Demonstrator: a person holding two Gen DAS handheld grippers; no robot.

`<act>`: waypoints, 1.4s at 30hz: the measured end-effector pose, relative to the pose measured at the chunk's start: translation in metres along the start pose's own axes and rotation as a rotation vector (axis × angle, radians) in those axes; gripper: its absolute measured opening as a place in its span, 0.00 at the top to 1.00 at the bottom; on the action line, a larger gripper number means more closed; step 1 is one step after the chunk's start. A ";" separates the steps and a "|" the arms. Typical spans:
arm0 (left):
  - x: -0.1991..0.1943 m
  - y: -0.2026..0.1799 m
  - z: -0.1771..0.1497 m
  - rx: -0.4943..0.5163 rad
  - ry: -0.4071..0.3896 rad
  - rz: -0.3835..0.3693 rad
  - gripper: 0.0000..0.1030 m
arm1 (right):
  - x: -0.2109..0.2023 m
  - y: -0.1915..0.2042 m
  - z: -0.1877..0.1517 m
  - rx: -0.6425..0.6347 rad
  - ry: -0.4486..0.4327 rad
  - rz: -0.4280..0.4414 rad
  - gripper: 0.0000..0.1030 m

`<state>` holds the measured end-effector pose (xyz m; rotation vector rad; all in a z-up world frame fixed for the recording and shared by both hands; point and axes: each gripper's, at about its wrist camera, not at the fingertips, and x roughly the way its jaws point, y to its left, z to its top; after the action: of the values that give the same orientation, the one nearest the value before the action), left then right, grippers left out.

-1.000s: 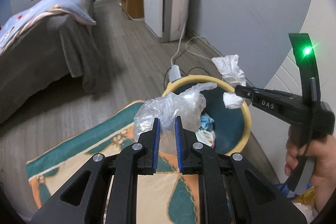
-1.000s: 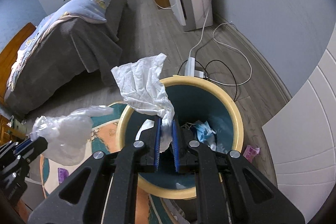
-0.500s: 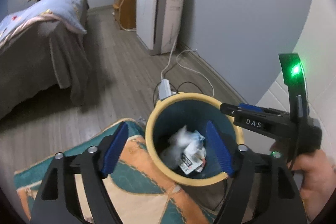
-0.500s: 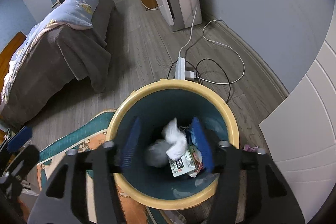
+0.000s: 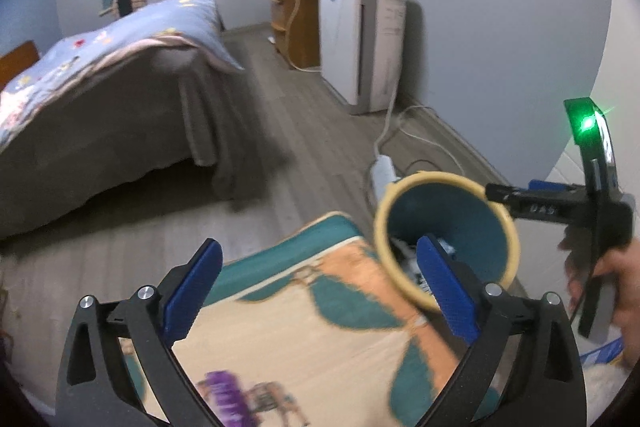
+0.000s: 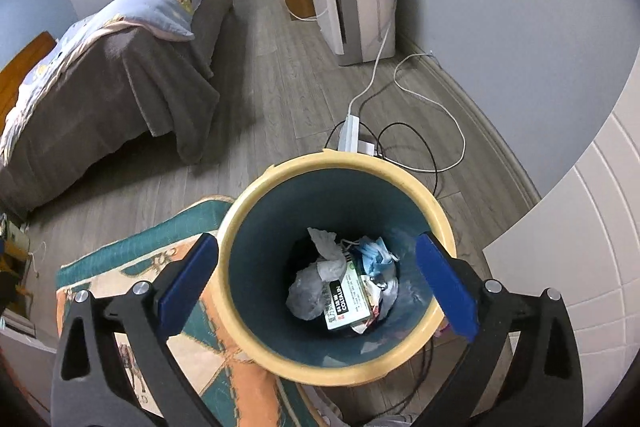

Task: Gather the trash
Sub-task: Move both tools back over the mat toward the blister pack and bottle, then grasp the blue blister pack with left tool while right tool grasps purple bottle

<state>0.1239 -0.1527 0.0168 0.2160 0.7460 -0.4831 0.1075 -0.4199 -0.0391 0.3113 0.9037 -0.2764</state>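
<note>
Both claws spreading wide and empty at the round teal waste bin with a yellow rim (image 6: 256, 339).

The right claw (image 6: 318, 285) hangs straight above the bin's mouth, its blue pads opening with nothing between them; the left claw (image 5: 320, 287), also opening and bare, is beside the bin, over the patterned teal-and-orange rug (image 5: 304, 339). Inside the bin lie a crumpled white tissue (image 6: 326, 259), a clear plastic bag (image 6: 306, 293), and a green-and-white carton (image 6: 346, 301). Behind the bin a white power strip (image 6: 349, 133) rests on the grey wood floor (image 6: 280, 83).
</note>
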 end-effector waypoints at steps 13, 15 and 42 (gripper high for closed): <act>-0.060 0.092 -0.072 -0.201 0.055 0.172 0.06 | -0.070 0.140 -0.019 -0.220 -0.082 0.152 0.06; -0.058 0.099 -0.089 -0.229 0.084 0.205 0.06 | -0.070 0.163 -0.025 -0.239 -0.072 0.159 0.06; 0.046 0.098 -0.252 -0.565 0.558 0.178 0.21 | -0.011 0.222 -0.109 -0.502 0.062 0.094 0.06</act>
<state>0.0502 0.0065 -0.1946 -0.1218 1.3628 -0.0201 0.1022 -0.1735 -0.0608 -0.1030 0.9843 0.0516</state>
